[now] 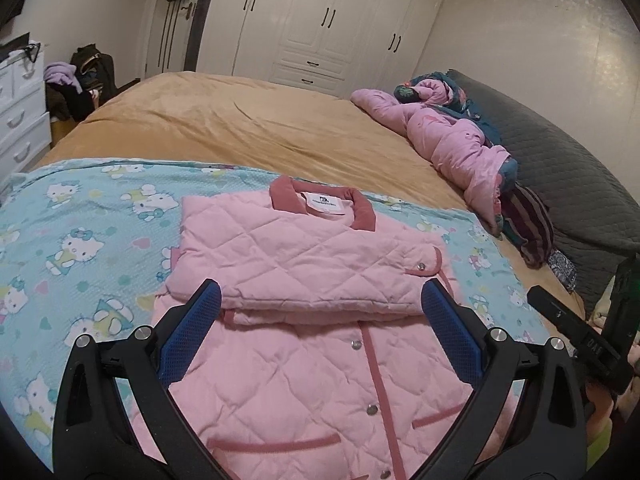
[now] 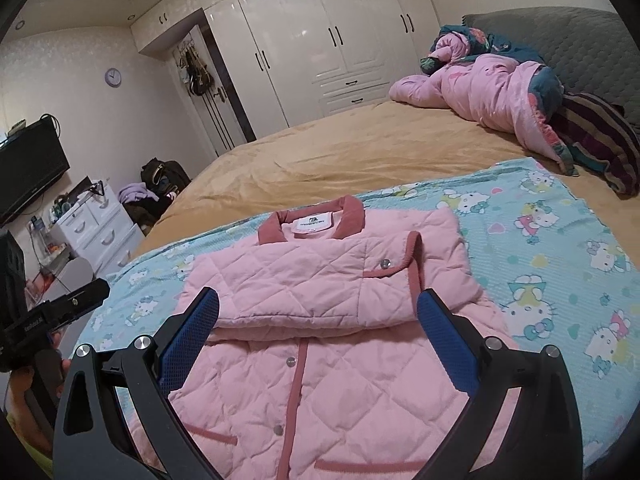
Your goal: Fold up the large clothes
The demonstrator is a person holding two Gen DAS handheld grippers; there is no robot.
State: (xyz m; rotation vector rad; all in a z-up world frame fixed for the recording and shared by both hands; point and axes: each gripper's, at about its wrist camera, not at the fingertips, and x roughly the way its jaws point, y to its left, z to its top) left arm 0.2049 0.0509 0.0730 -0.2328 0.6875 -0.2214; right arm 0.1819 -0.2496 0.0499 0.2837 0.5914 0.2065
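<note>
A pink quilted jacket (image 1: 304,264) with a dark pink collar lies on a light blue cartoon-cat sheet (image 1: 80,240) on the bed. Both sleeves are folded across its chest, and the buttoned lower front faces me. My left gripper (image 1: 320,300) hovers open above the jacket's middle, its blue pads (image 1: 448,328) wide apart with nothing between them. In the right wrist view the same jacket (image 2: 320,280) lies on the sheet (image 2: 560,264). My right gripper (image 2: 318,312) is also open and empty over it. Each gripper shows at the edge of the other's view.
A tan bed cover (image 1: 260,128) stretches beyond the sheet. A crumpled pink quilt (image 1: 452,140) and striped cloth lie by the grey headboard (image 1: 560,152). White wardrobes (image 2: 328,40) stand behind the bed. White drawers (image 2: 96,224), a bag and a television (image 2: 28,168) are at the left.
</note>
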